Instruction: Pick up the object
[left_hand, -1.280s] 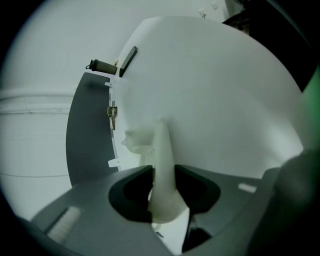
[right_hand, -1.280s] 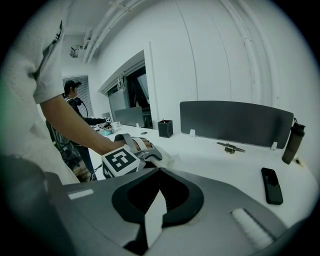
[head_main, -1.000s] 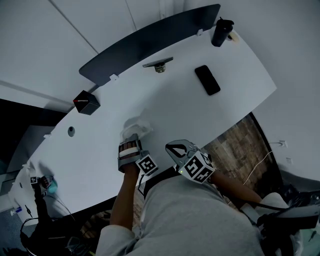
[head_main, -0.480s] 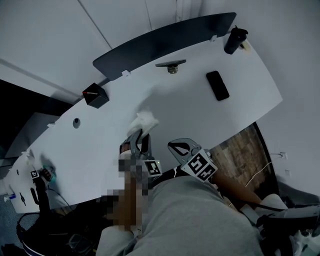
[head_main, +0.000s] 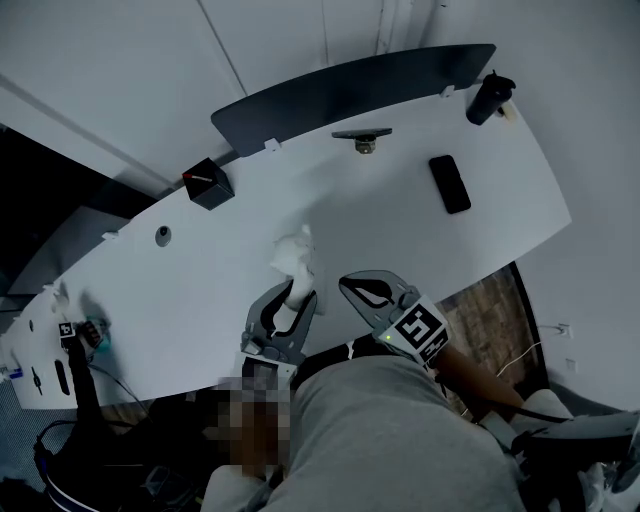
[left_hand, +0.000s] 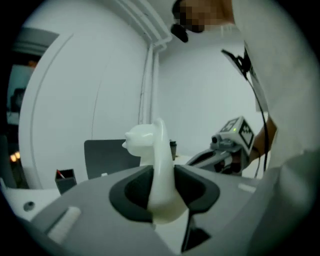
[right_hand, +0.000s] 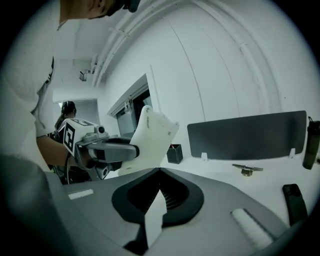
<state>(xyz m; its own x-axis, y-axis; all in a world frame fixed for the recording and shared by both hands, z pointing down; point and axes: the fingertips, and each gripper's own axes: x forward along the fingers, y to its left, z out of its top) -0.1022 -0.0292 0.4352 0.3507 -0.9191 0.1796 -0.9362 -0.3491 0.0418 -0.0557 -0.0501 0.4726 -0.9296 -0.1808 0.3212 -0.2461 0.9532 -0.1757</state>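
Note:
The object is a white, animal-shaped plastic figure (head_main: 296, 254) with a long curved neck. My left gripper (head_main: 287, 305) is shut on its lower part and holds it above the white table (head_main: 400, 240). In the left gripper view the figure (left_hand: 156, 165) stands upright between the dark pads, its head pointing left. My right gripper (head_main: 368, 290) hovers just to the right of it, shut and empty. From the right gripper view, the figure (right_hand: 152, 136) and the left gripper (right_hand: 102, 148) appear at the left, beyond the right gripper (right_hand: 159, 172).
A black phone (head_main: 449, 184) lies at the right of the table and a dark bottle (head_main: 490, 98) stands at the far right corner. A black pen box (head_main: 209, 184) sits far left. A dark divider panel (head_main: 350, 90) lines the back edge, with a small metal piece (head_main: 362, 137) before it.
My left gripper has turned and tipped up with the white figure in its jaws, lifting it off the table. The right gripper has stayed beside it, shut.

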